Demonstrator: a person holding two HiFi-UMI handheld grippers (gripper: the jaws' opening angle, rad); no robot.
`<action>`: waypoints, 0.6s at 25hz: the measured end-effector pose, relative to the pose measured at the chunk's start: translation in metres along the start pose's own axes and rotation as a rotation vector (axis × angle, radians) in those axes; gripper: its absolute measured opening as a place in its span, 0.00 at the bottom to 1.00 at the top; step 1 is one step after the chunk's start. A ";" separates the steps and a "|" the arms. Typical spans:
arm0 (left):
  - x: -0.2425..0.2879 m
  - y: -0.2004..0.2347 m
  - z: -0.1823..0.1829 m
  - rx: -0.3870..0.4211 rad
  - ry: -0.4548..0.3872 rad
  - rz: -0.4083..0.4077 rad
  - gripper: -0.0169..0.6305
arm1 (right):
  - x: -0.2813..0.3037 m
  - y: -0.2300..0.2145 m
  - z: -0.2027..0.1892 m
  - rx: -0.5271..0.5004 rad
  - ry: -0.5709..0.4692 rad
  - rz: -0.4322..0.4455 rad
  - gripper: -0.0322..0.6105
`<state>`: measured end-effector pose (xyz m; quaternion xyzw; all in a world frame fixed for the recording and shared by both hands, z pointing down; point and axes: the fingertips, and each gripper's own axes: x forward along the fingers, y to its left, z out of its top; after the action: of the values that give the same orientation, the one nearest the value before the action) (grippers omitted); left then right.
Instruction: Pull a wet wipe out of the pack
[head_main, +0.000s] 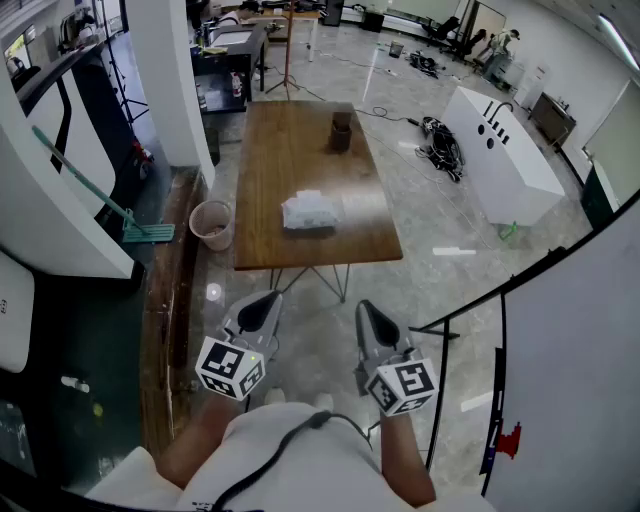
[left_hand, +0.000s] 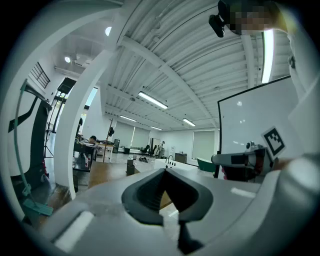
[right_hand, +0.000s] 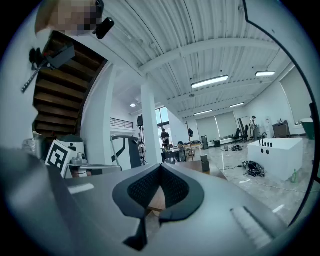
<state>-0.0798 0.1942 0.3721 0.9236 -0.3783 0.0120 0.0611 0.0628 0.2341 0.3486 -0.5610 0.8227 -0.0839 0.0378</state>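
Note:
The white wet wipe pack (head_main: 310, 212) lies near the front middle of a wooden table (head_main: 290, 150), seen in the head view. A dark small container (head_main: 341, 132) stands further back on it. Both grippers are held low over the floor, well short of the table's front edge. My left gripper (head_main: 267, 300) and my right gripper (head_main: 368, 309) point toward the table, jaws together and empty. In the left gripper view the left gripper (left_hand: 164, 171) has its pads meeting at the tip. The right gripper (right_hand: 160, 167) looks the same in its own view. Neither gripper view shows the pack.
A pinkish bucket (head_main: 210, 224) stands by the table's left front corner, with a teal broom (head_main: 105, 198) beyond it. A white pillar (head_main: 170, 80) rises at the left. A white cabinet (head_main: 505, 150) and floor cables (head_main: 440, 138) lie to the right. A whiteboard (head_main: 580, 350) stands close on my right.

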 end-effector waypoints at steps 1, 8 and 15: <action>0.000 0.002 -0.001 -0.001 0.000 0.001 0.03 | 0.001 0.001 -0.001 0.001 0.000 0.001 0.06; -0.003 0.012 -0.001 0.002 0.010 -0.031 0.03 | 0.009 0.011 -0.002 0.015 -0.004 0.002 0.06; -0.012 0.031 -0.009 -0.002 0.027 -0.061 0.03 | 0.019 0.023 -0.006 -0.002 -0.004 0.006 0.06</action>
<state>-0.1103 0.1817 0.3835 0.9344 -0.3492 0.0225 0.0674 0.0336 0.2250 0.3513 -0.5586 0.8244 -0.0821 0.0391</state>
